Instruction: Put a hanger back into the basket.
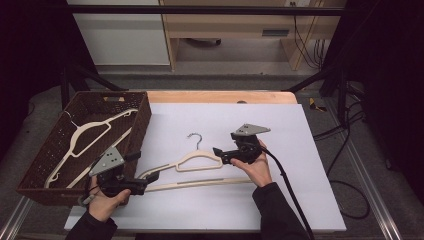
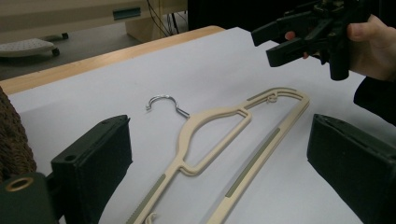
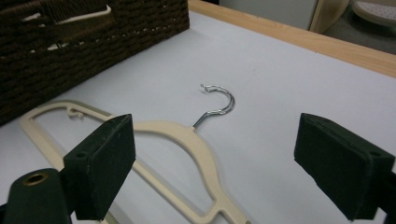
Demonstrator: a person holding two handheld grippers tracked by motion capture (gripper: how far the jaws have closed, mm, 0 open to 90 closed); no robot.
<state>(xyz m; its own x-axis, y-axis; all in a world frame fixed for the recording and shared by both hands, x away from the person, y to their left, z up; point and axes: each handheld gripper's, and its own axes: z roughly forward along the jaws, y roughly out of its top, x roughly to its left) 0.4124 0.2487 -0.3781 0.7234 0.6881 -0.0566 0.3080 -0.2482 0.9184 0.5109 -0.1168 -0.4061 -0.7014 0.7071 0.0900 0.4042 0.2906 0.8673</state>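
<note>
One cream hanger (image 1: 192, 169) lies flat on the white board (image 1: 280, 200), between the left gripper (image 1: 151, 178) and right gripper (image 1: 218, 152), both open-jawed and empty. Two more hangers (image 1: 82, 140) lie in one wicker basket (image 1: 142, 117), left of both.

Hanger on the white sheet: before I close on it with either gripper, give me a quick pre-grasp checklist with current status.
1. Hanger lies flat on the white sheet, nothing on it: ok.
2. Left gripper jaws wide open, at the hanger's left end: ok.
3. Right gripper jaws open, nothing held: ok.
4. Right gripper's pads touching the hanger: cannot tell.
5. Metal hook free, clear of the basket: ok.
6. Basket has room beside the hanger inside: ok.
</note>
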